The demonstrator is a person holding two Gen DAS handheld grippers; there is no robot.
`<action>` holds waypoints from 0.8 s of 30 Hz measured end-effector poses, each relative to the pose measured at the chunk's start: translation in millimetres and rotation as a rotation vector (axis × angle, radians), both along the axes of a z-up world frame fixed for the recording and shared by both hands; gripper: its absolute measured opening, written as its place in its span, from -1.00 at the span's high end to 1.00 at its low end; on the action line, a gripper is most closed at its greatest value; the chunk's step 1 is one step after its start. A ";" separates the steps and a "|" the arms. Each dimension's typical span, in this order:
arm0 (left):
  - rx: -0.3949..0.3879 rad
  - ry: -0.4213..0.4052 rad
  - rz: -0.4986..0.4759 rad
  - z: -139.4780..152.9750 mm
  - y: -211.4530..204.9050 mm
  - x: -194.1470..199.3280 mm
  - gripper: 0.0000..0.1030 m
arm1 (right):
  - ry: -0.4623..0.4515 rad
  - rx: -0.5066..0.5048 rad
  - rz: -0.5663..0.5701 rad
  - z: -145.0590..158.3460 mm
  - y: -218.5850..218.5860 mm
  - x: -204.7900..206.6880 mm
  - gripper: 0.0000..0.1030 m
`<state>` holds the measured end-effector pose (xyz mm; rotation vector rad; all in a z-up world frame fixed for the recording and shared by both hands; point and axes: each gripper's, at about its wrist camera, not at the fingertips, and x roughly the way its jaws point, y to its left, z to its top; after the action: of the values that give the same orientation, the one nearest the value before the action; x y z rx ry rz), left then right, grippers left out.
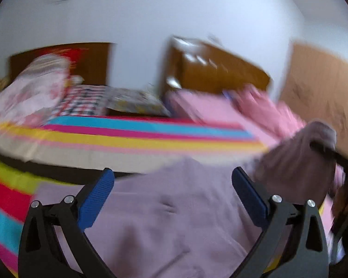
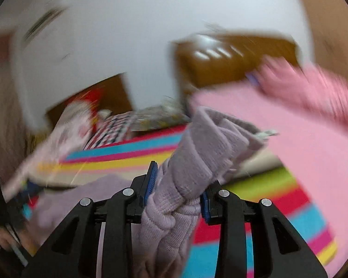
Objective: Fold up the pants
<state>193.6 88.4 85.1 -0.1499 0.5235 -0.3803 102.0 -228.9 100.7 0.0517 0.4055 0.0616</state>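
Closest to the right wrist camera, at six o'clock, the right gripper is clamped on a bunched roll of the mauve knit pants; the cloth fills the space between its blue pads and stands up toward twelve o'clock, ending in what looks like a ribbed band. One pair of pants is visible, and both views are smeared by motion.

From the left wrist camera, the left gripper is spread wide with nothing between its fingers. It hovers over the rest of the pants, which lie fairly flat from six o'clock toward the centre on one striped bed cover. At three o'clock the cloth rises where the other tool holds it.

To do this step well, I judge the lifted end should be carried in a smooth arc over the flat part, while the free tongs come down to pin or pinch the matching edge so the fabric does not drag or twist. The thick bunch may unroll unevenly when let go.

Farther off, toward eleven o'clock, lies one pale floral bundle and one checked cloth. At one o'clock sits one pink folded pile before one brown wooden headboard.
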 end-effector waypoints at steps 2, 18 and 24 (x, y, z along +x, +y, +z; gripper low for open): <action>-0.082 0.009 0.130 5.5 53.6 -6.2 -0.97 | -0.029 -0.130 0.167 6.9 72.1 3.4 0.34; -0.491 0.314 0.093 -50.6 167.9 -58.8 -0.96 | 0.015 -0.854 0.605 -142.9 291.9 -42.1 0.33; -0.473 0.420 -0.043 -53.1 125.1 -45.8 -0.96 | 0.015 -0.779 0.654 -128.3 281.9 -56.0 -0.09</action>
<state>147.8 213.5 32.1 -0.6869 0.8454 -0.5145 46.0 53.0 -27.6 -0.8529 0.4253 0.5429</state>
